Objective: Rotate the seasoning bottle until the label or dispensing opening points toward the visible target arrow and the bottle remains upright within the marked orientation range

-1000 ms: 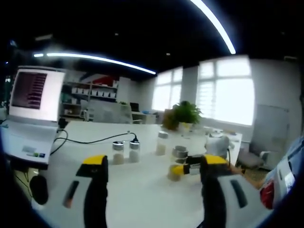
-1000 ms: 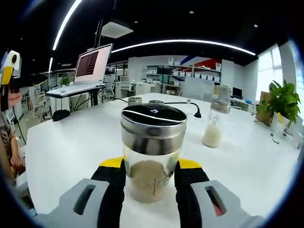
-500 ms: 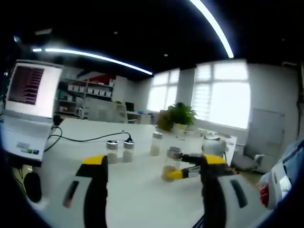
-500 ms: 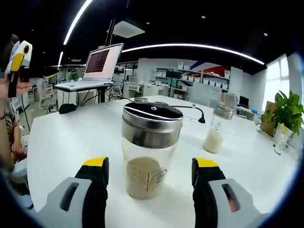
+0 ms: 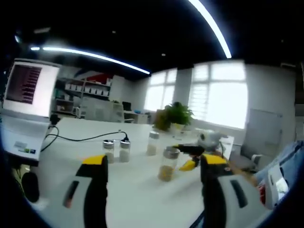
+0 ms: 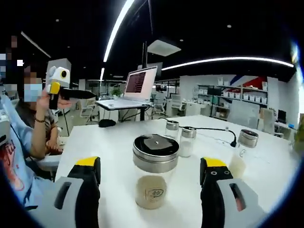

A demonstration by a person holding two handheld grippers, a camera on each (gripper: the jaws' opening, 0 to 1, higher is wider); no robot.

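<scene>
The steel-lidded glass seasoning bottle (image 6: 155, 178) stands upright on the white bench (image 6: 109, 147), free between the right gripper (image 6: 154, 171)'s spread jaws. Left gripper (image 5: 153, 166) spread too. Turning looks done; no arrow visible.

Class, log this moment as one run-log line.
right tool: open, apart from bottle | bottle: upright on table, label toward camera | left tool: open, empty | arrow: none visible

Clear glass seasoning bottle (image 6: 154, 177), steel band, black lid, tan powder low inside, upright on white table, label at six o'clock
</scene>
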